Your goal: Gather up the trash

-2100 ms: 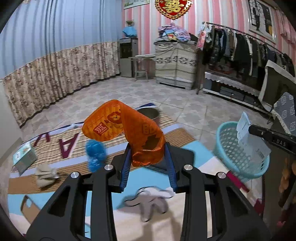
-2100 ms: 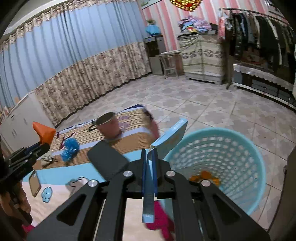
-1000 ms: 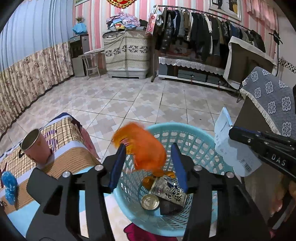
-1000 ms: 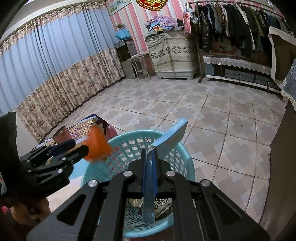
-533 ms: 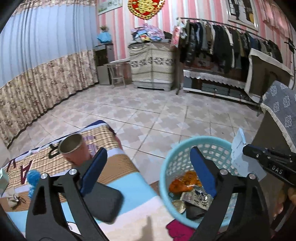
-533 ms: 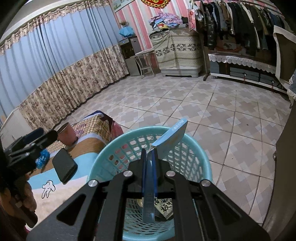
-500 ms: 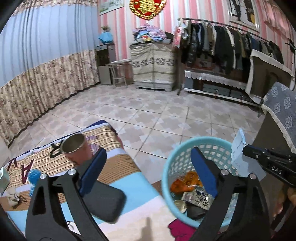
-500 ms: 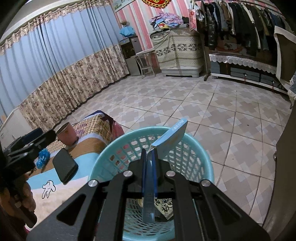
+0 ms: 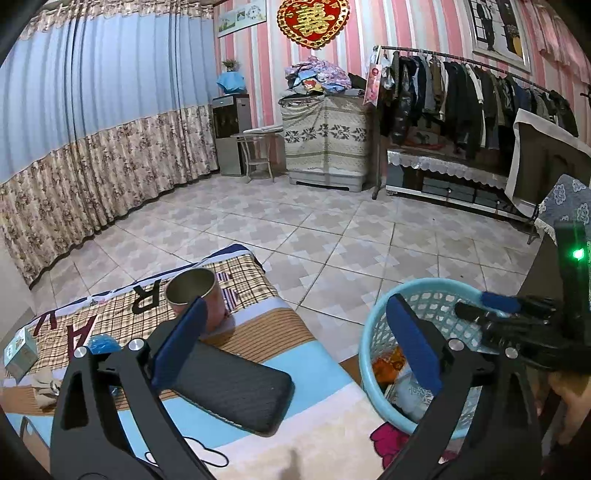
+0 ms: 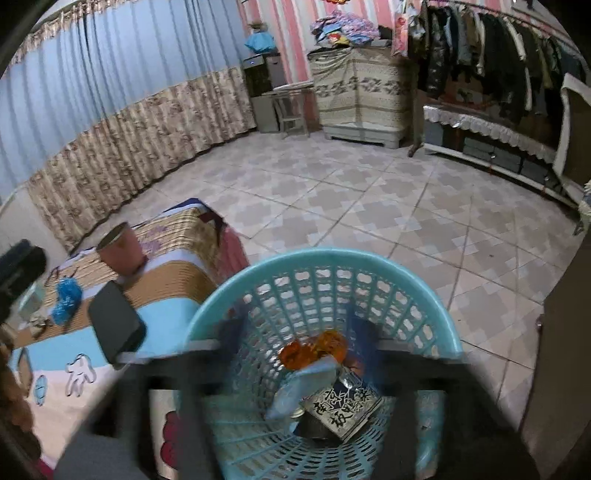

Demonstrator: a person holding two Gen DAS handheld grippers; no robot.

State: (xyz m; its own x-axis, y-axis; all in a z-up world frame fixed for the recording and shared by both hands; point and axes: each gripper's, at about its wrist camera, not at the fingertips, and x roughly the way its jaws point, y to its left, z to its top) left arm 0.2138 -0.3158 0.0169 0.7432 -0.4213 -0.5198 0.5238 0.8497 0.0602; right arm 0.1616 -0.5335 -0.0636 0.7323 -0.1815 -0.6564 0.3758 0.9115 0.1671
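Hovering over the blue basket (image 10: pixel 325 258), both the left gripper (image 9: pixel 295 339) and right gripper (image 10: pixel 295 332) have just spread, empty.

Home bedroom: clothes rack (image 9: pixel 480 96), curtains (image 9: pixel 92 129), bedding (image 9: pixel 258 321), tiled floor (image 9: pixel 351 229).

Wall ornament (image 9: pixel 313 20): you see a gold double-happiness sign on red.
Mat (image 9: pixel 236 275): you read large letters "R" and "A".
Packet in basket (image 10: pixel 341 408): Chinese characters, unreadable.

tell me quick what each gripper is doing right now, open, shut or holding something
Left gripper: open, holding nothing.
Right gripper: jaws have just been opening, nothing between them, above the light blue plastic basket.
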